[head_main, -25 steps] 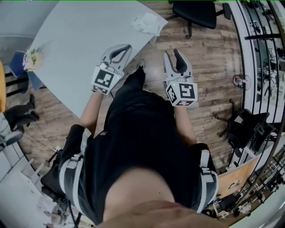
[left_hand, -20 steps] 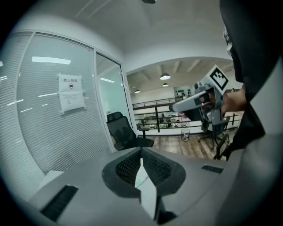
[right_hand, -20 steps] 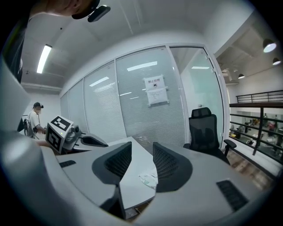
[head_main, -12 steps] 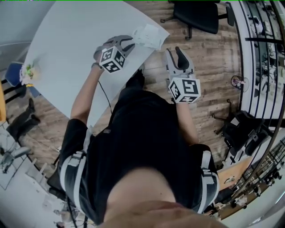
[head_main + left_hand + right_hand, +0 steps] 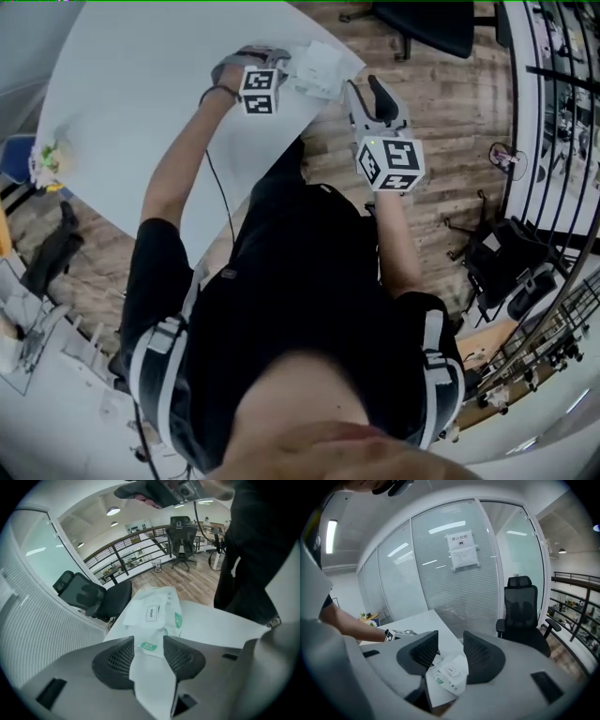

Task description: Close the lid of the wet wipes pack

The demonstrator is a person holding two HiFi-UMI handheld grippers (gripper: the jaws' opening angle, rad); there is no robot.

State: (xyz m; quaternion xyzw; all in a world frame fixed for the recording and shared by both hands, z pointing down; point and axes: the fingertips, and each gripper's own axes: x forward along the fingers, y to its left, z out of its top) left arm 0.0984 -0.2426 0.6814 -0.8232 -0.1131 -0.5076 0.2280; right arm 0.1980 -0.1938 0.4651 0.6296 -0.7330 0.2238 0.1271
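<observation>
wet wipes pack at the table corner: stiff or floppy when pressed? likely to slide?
Probably floppy: the wet wipes pack looks like a soft film pouch with creased, uneven edges, so it should dent under pressure. It may slide, since it lies flat on the smooth white table, close to the corner edge.

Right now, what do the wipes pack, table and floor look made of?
Wipes pack: soft white plastic film, slightly glossy. It crinkles and sags at the edges, with a flat label flap on top.
Table: smooth, matte, pale grey top, probably laminate, as no grain shows.
Floor: brown planks with visible grain. Whether they are real wood or a wood-look vinyl, I can't tell.
</observation>
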